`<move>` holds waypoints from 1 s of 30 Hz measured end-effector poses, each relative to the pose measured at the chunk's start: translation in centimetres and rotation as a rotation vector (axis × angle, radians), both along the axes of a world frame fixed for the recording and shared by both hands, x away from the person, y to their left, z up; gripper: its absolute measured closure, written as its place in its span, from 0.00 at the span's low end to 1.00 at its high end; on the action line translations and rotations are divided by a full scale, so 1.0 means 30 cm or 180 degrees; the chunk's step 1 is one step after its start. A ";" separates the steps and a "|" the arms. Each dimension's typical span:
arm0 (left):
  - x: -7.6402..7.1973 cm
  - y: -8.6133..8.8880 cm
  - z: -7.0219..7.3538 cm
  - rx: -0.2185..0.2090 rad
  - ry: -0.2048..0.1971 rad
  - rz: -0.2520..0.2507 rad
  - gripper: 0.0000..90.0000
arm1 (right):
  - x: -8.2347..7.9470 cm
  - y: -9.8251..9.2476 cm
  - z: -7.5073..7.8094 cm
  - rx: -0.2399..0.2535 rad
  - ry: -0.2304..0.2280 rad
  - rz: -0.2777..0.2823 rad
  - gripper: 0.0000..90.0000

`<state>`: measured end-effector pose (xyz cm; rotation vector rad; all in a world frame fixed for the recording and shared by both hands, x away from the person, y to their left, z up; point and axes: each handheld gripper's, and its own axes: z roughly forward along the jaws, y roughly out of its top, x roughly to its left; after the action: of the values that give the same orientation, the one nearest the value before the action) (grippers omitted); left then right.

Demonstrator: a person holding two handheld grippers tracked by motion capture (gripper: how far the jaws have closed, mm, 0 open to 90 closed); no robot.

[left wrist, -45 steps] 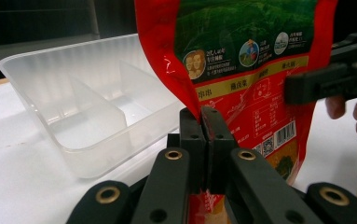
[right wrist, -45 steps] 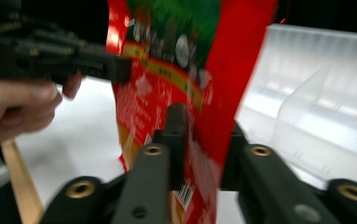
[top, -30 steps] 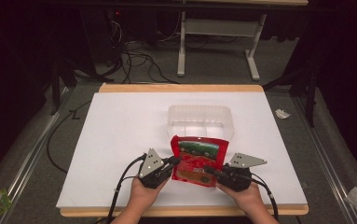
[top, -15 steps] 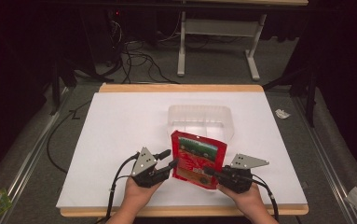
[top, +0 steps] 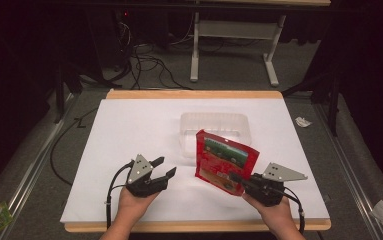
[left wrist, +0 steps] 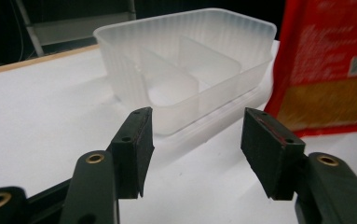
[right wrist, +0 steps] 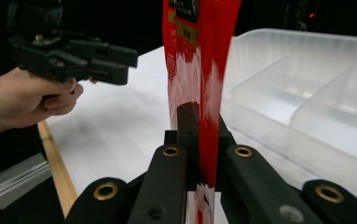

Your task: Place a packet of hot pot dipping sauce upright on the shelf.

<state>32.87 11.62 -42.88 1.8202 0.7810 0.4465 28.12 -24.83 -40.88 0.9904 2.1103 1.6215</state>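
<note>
High view: right gripper (top: 235, 178) jaws pinch red pouch (top: 224, 161) upright, near clear tray (top: 214, 127) — left gripper (top: 165, 167) jaws just spread, w/ nothing between, left of pouch.

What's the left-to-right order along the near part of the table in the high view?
Left tool, jaws open with nothing between them → red pouch, held upright → right tool, shut on the pouch's lower edge. The clear tray lies behind them.
</note>
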 end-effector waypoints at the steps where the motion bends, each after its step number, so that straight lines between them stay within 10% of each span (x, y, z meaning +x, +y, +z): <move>1: 0.002 0.008 -0.001 0.0004 0.0028 0.0014 0.48 | -0.002 -0.009 0.006 0.0001 -0.0019 -0.0024 1.00; 30: -0.037 0.146 -0.040 0.0144 0.0195 0.0163 0.40 | -0.029 -0.215 0.098 0.0132 -0.0320 -0.0802 1.00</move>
<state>31.75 16.00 -44.09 1.8666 0.8674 0.4465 27.25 -31.27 -37.95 1.1130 1.8117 1.5599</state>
